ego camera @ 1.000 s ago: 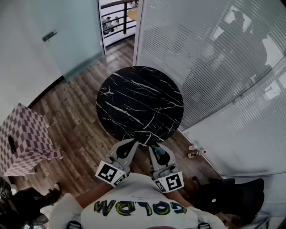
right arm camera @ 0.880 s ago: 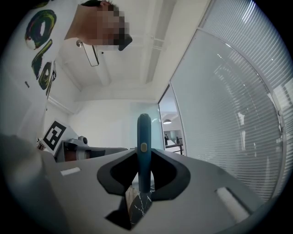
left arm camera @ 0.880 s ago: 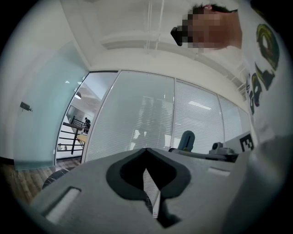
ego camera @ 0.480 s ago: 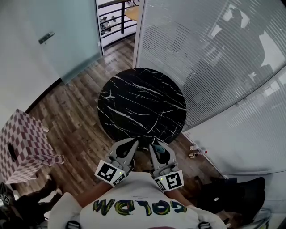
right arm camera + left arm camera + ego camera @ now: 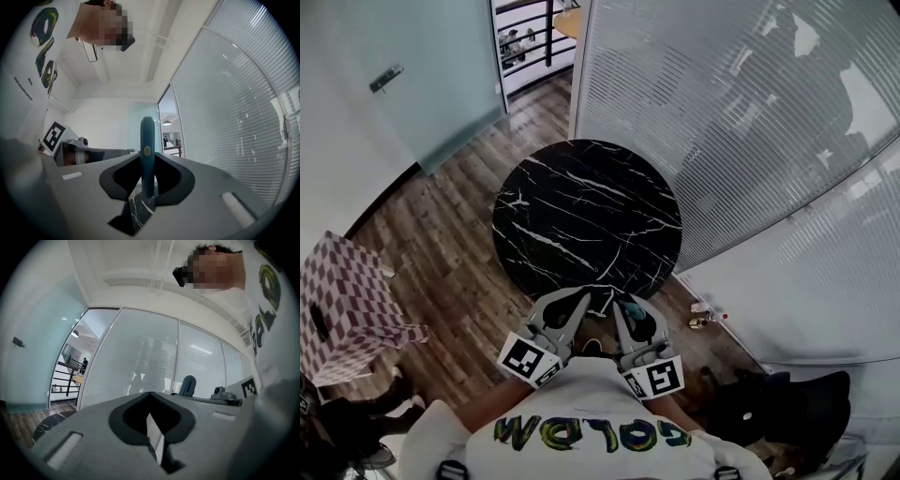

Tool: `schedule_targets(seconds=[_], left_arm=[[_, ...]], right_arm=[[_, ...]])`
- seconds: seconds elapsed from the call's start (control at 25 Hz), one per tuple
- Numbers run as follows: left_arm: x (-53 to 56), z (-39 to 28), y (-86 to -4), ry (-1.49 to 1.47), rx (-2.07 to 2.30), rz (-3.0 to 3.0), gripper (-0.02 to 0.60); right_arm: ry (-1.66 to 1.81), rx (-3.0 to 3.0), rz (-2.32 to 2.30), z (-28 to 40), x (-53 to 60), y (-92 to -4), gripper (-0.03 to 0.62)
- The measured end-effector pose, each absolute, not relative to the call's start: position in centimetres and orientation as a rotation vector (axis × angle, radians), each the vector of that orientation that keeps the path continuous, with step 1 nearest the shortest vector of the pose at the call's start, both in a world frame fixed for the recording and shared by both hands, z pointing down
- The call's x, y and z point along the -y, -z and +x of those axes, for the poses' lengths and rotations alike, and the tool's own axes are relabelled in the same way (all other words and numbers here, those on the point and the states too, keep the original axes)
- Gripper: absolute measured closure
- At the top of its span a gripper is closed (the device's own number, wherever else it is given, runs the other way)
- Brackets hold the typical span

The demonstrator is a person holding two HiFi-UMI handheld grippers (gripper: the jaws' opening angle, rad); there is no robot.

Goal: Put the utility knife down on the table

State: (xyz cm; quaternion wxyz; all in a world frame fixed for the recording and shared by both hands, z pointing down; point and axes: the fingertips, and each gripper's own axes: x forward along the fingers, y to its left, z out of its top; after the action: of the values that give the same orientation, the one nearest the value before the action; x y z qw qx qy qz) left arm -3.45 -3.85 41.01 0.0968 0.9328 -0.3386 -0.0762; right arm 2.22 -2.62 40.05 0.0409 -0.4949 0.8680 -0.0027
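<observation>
Head view: both grippers sat level at the near edge of the round black table (image 5: pixel 586 220). The left gripper (image 5: pixel 579 302) was empty; the right gripper (image 5: pixel 624 306) carried the teal knife (image 5: pixel 635 308).
Left gripper view: left gripper (image 5: pixel 151 401) fingers were together with nothing between them.
Right gripper view: right gripper (image 5: pixel 146 187) was clamped on the knife (image 5: pixel 147 150), upright, above the table (image 5: pixel 140 207), not resting on it.

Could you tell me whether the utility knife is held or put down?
Held: the right gripper clamps the utility knife between its jaws.
</observation>
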Motion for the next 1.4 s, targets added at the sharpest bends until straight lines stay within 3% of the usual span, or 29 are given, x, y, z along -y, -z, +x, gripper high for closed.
schedule_targets(seconds=[0.52,1.4], left_arm=[[4.8,0.8,-42.1,0.206,1.026,2.754,0.581],[7.7,1.9,-52.8,-0.114,0.89,2.728,0.581]], right_arm=[[0.035,-2.683,-1.502,6.6,3.3,-41.4,0.522],[0.15,-2.798,-1.61,7.3,7.1,-50.8,0.522]])
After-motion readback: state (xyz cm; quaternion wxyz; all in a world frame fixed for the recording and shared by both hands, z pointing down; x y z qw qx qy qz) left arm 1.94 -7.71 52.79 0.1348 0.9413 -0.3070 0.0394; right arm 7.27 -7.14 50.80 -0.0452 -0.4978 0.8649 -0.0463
